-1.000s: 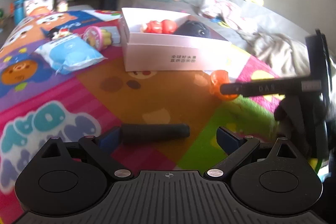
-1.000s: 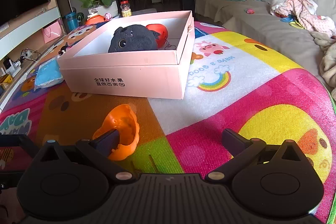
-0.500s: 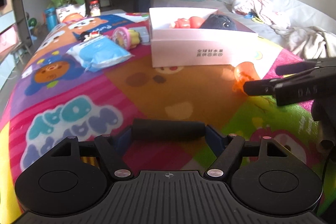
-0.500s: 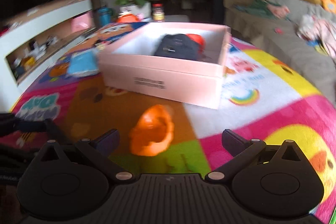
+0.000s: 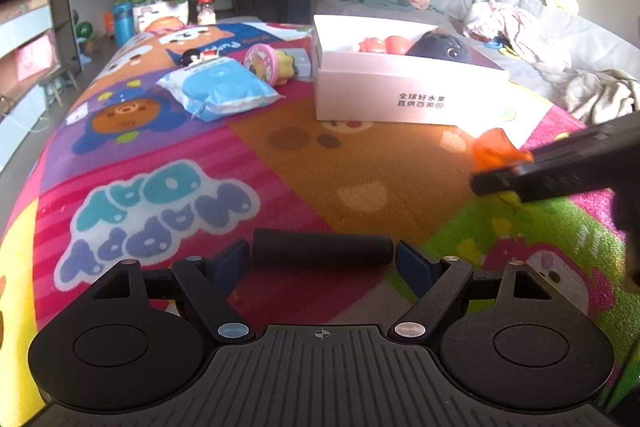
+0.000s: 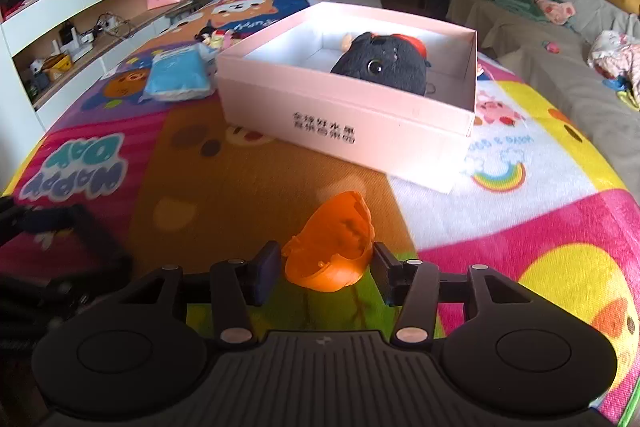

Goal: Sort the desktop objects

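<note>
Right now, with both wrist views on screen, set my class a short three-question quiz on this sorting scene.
1. True or false: the pink box is empty.
2. What lies between the fingers of the right hand-held gripper? A blue packet; B orange shell; C flower pot.
3. Fill in: the left hand-held gripper is closed on a black ____.

Key
1. False: a black plush toy lies in it.
2. B. The jaws have just been closing around it.
3. Roll. These jaws have also just been closing, and the pads now meet its two ends.
</note>
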Available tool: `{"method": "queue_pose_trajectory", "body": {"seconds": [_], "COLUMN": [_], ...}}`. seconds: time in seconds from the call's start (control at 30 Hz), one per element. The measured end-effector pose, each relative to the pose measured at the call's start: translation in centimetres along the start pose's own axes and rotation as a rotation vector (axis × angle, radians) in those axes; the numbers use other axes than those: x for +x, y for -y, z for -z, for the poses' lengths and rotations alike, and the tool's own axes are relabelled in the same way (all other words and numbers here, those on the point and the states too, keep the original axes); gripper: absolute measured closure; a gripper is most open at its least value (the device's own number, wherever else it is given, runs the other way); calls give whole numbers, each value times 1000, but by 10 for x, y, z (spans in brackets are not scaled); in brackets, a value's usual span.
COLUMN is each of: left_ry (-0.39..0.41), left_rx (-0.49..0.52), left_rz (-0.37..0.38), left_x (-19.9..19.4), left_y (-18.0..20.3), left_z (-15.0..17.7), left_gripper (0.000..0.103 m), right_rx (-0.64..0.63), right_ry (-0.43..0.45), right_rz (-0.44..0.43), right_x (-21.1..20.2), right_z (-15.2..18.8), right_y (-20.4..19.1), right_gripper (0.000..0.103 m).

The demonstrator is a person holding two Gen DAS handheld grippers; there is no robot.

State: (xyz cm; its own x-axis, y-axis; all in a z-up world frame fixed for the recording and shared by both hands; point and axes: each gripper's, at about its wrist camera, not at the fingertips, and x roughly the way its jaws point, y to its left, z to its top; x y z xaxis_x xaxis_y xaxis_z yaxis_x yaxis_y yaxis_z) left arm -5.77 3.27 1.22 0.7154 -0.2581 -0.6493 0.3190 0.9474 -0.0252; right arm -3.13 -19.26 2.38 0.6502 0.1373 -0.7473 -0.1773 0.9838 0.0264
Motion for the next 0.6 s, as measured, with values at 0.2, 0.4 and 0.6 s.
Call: {"method": "queue_pose_trajectory", "body": {"seconds": [0.2, 0.4, 0.6], "left_ry": [40, 231, 409], "left_rx": [73, 150, 203], "left_rz": [19, 40, 20], "left_x": [-13, -25, -1], "left_y": [12, 25, 46], "left_z": [-10, -85, -173], "left_gripper": [24, 24, 16], "right_rx": [-37, -19, -3], "right_ry": [13, 244, 393], "right_rz": [-74, -54, -18], "right_x": [-51, -113, -104], "right_z": [5, -55, -144], "right_y": [8, 35, 57], "right_gripper": [54, 54, 50]}}
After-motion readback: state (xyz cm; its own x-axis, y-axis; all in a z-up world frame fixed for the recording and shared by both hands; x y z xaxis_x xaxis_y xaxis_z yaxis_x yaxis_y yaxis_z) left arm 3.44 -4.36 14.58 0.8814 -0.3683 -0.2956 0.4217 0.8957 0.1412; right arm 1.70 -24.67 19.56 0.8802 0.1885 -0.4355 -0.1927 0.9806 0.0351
